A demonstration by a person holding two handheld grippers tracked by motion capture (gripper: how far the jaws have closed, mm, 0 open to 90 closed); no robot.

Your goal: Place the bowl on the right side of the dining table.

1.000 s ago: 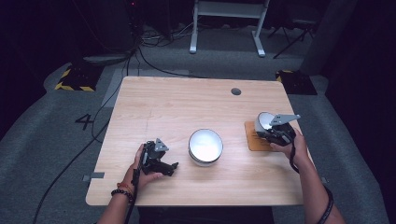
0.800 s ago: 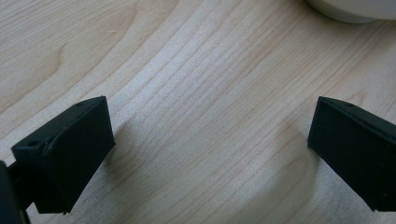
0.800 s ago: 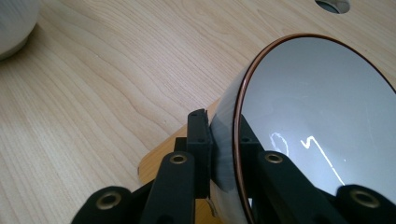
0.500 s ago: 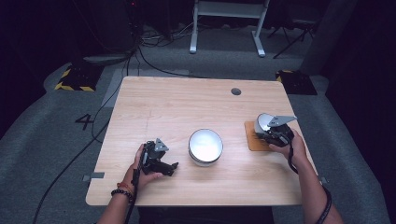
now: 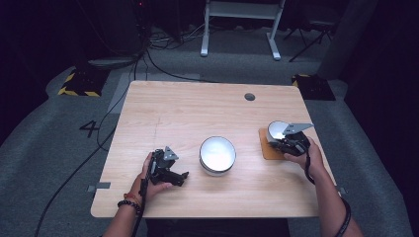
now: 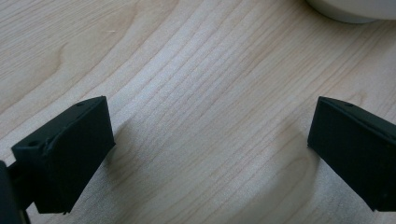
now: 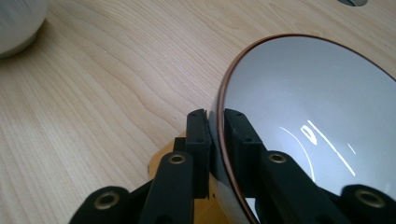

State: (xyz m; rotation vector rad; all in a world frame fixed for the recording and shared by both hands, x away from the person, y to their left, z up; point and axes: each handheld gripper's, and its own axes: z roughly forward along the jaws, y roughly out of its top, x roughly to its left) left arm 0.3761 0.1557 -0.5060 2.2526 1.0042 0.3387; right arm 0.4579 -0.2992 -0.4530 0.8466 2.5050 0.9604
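At the table's right, my right gripper (image 5: pixel 285 139) is shut on the rim of a small grey bowl (image 5: pixel 276 129) with a brown edge. The bowl is tilted over a brown mat (image 5: pixel 266 149). In the right gripper view the pads (image 7: pixel 198 135) pinch the bowl's rim (image 7: pixel 317 116) from both sides above the mat (image 7: pixel 161 161). The jaws have just been easing open slightly, with the rim still between them. My left gripper (image 5: pixel 179 177) lies open on the wood, left of a white bowl (image 5: pixel 217 154). Its jaws (image 6: pixel 210 154) stand wide apart over bare wood, and the white bowl's edge (image 6: pixel 355 9) shows beyond them.
A round cable hole (image 5: pixel 249 97) sits near the table's far edge. The table (image 5: pixel 188 113) has bare wood across its far half and front middle. Cables and a white desk frame (image 5: pixel 239 19) lie on the floor beyond.
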